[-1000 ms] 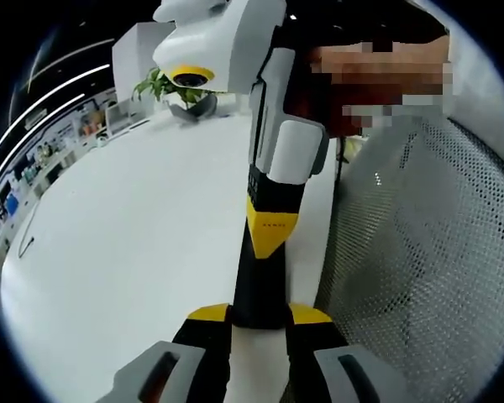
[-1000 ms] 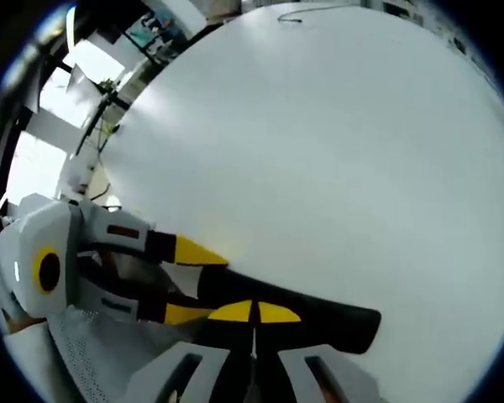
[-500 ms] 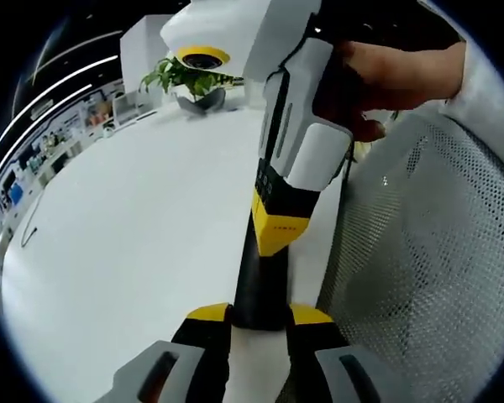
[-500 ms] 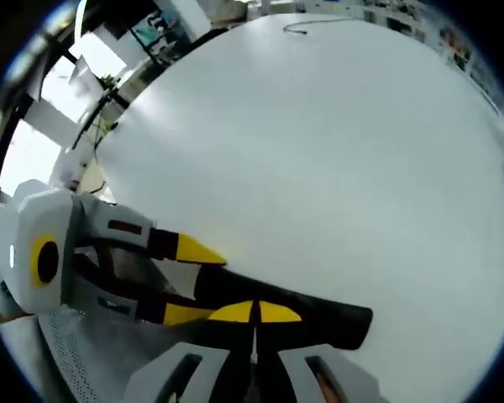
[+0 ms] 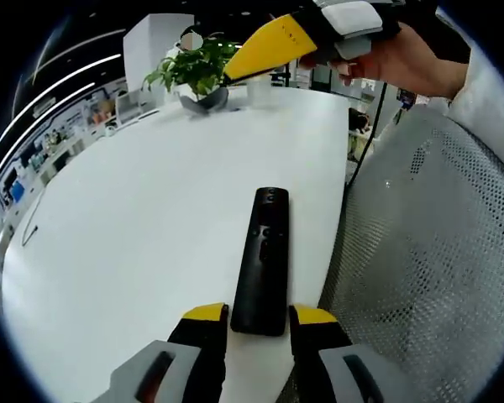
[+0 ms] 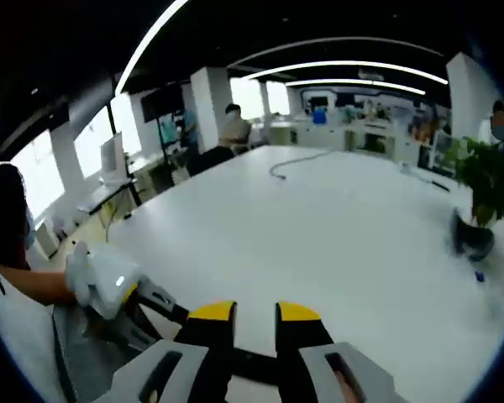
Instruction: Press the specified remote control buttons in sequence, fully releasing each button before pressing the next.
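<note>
- Yellow-tipped jaws of the left hand-held gripper [image 5: 258, 317] are rising from the bottom of the left gripper view, standing on either side of the near end of the remote control [image 5: 263, 252] and gripping it.
- Remote control is lying flat on the white tabletop [image 5: 134, 227], a long black bar pointing away from the camera, close to the tabletop's right edge, its small buttons showing along the upper half.
- Mesh chair back [image 5: 420, 252], grey and perforated, is standing just beside that edge on the right of the left gripper view.
- Right hand-held gripper [image 5: 273, 46] is hanging in the air well above the far end of the remote, apart from it, with a person's hand [image 5: 403, 59] wrapping its body; whether its jaws are parted there I cannot tell.
- Potted plant [image 5: 197, 75] is sitting at the far end of the tabletop.
- Right gripper view is looking level across the tabletop; its own yellow jaws are standing with a narrow gap between them and nothing clamped.
- Left hand-held gripper is showing low on the left of that view, a dark strip running from it behind the jaws.
- Cable [image 6: 290, 164] is lying far out on the tabletop, and a seated person [image 6: 233, 126] is at its far end.
</note>
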Tool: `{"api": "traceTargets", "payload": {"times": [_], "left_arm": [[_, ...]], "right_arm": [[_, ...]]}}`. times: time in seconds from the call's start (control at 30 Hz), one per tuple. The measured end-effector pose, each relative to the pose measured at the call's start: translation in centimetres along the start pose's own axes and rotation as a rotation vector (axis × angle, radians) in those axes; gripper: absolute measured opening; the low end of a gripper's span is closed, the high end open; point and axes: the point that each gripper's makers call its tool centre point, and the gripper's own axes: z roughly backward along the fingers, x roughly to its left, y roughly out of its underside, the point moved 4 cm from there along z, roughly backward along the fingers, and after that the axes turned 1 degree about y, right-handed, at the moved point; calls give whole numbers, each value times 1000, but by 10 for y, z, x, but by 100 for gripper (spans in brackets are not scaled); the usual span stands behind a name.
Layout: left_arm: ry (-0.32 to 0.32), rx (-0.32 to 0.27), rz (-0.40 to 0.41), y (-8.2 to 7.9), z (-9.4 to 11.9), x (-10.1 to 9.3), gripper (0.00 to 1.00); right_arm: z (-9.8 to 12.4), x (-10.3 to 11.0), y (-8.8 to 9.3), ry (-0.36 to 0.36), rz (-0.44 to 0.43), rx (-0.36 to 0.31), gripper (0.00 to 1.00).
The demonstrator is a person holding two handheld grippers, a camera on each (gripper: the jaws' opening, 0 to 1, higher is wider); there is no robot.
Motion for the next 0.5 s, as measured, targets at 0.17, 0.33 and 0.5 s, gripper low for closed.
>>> {"api": "traceTargets", "payload": {"times": [0.17, 0.33, 0.5], "left_arm": [[5, 4, -2, -1, -1, -1, 25], [13, 8, -37, -2, -2, 0, 24], [7, 13, -62, -3, -3, 4, 23]], "right_arm": [[21, -10, 11, 12, -88, -46, 36], [27, -17, 24, 71, -72, -63, 49], [32, -26, 21, 113, -88, -106, 56]]}}
